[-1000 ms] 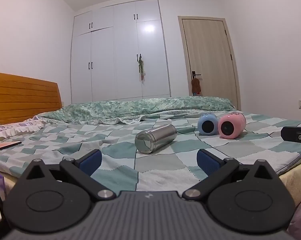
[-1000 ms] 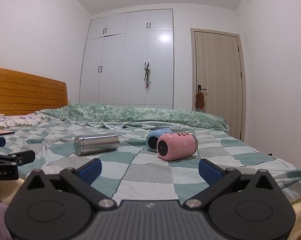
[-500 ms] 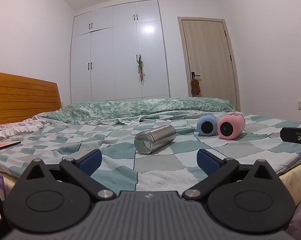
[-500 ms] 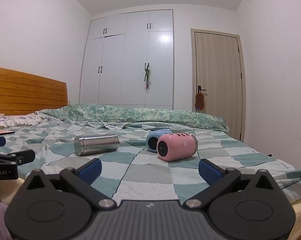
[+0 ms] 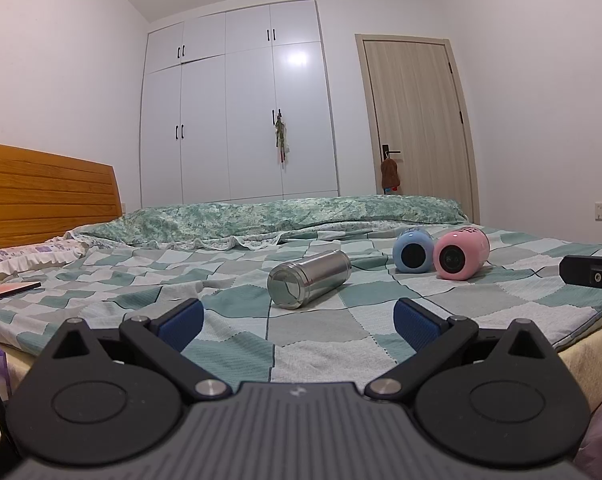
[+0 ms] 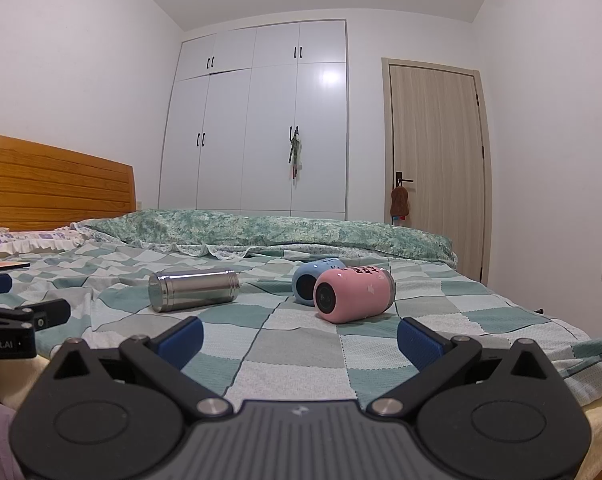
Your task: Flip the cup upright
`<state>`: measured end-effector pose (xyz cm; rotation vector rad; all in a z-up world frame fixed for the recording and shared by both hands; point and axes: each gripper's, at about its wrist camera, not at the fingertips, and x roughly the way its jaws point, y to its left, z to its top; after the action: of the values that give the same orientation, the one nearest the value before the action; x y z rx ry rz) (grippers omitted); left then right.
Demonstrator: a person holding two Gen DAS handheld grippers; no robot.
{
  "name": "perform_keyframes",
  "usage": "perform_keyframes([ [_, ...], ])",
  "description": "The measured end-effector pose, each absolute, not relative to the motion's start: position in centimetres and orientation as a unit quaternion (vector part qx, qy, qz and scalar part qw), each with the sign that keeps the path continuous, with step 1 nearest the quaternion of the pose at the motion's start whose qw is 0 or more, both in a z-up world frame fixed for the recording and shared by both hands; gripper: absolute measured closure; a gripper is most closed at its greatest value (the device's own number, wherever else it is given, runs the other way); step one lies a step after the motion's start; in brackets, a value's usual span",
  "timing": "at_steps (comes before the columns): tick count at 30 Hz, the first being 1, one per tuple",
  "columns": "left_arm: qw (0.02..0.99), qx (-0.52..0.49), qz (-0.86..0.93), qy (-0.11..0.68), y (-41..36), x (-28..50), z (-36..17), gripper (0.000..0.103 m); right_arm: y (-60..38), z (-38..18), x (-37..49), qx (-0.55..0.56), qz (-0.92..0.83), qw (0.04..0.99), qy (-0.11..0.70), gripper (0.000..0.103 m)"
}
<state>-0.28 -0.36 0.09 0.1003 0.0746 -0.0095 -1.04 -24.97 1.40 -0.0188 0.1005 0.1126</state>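
Though nothing has shifted over the last second, both grippers' fingers stay spread and empty; the steel cup [image 5: 309, 279] lies at twelve o'clock, untouched.

Left gripper [image 5: 297, 322]: black linkage arms, blue ribbed fingertips [image 5: 181, 324], silver pivot screws, grey ridged body with small white logo. Right gripper [image 6: 299, 334]: identical build. "Robot.AI" lettering on the left gripper's side.

steel cup [image 5: 309, 278]: brushed metal | bedsheet [image 5: 229, 304]: woven cloth | headboard [image 5: 45, 192]: wood
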Motion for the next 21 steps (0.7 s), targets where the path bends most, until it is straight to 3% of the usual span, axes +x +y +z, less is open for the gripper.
perform_keyframes([
  [21,0.998,0.049,-0.005,0.037,-0.27,-0.31,0.11,0.0,-24.91,1.38,-1.13,-0.01,0.056,0.997,0.049,0.0],
])
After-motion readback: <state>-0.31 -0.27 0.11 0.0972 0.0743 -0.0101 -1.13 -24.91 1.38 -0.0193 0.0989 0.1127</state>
